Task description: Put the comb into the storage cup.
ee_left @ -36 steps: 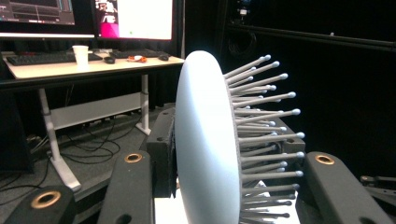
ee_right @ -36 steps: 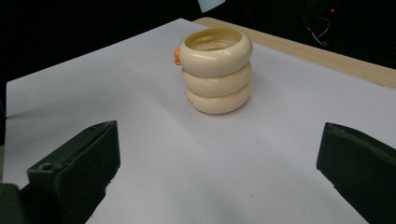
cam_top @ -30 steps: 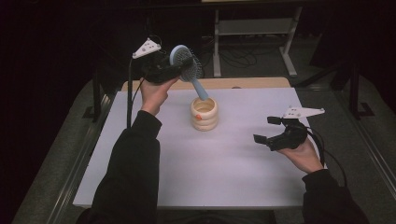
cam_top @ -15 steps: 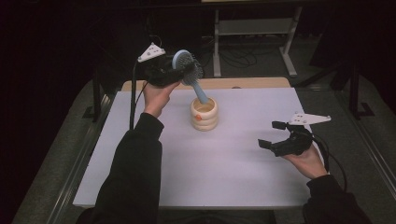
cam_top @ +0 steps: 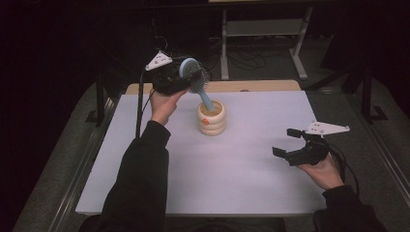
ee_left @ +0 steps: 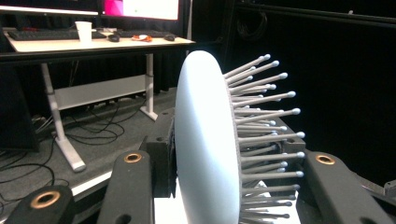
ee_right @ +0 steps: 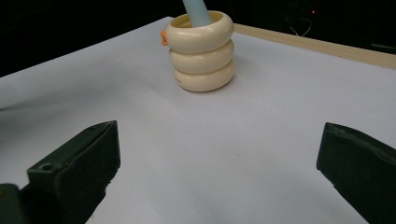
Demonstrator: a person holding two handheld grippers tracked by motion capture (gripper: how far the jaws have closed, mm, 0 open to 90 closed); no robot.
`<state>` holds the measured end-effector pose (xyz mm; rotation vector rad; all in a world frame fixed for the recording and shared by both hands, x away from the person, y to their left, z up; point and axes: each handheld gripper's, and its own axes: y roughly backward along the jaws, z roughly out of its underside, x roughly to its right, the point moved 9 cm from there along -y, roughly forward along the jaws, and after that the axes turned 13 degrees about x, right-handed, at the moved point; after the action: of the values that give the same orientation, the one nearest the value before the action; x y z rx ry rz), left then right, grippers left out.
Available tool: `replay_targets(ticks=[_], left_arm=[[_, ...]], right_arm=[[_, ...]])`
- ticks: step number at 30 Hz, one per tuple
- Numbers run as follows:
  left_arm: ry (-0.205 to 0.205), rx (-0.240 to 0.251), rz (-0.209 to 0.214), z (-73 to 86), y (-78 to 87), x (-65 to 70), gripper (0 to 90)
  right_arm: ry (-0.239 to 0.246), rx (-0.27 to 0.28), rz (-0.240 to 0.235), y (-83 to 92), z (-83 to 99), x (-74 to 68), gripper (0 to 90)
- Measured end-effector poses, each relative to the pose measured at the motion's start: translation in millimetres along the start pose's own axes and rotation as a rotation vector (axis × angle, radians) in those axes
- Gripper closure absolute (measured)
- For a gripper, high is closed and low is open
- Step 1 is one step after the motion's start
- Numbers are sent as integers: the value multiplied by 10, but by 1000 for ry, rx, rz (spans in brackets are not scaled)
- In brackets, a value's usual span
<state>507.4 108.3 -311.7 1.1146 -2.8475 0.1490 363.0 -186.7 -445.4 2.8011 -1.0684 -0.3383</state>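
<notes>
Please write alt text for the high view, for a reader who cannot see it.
The left tool grips the head of a light blue hairbrush, whose handle stands in a cream ringed cup on a white table. The right tool is open, off to the right, apart from the cup.

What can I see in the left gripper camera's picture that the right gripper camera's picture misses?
The left gripper view has the brush's head with its bristles, clamped between its jaws, and a desk with a paper cup behind. The right gripper view has the ringed cream holder on the white table, between jaws standing wide apart. Both catch the brush: the right gripper view has its handle, standing in the holder.
</notes>
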Motion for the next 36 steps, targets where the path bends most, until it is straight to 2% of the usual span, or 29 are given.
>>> replay_targets(ticks=[16, 36], left_arm=[[30, -17, -7, 230, 3, -39, 537], [62, -43, -23, 474, -18, -118, 537]], right_arm=[[-1, 15, 25, 85, 81, 30, 0], [1, -5, 17, 70, 142, 25, 0]])
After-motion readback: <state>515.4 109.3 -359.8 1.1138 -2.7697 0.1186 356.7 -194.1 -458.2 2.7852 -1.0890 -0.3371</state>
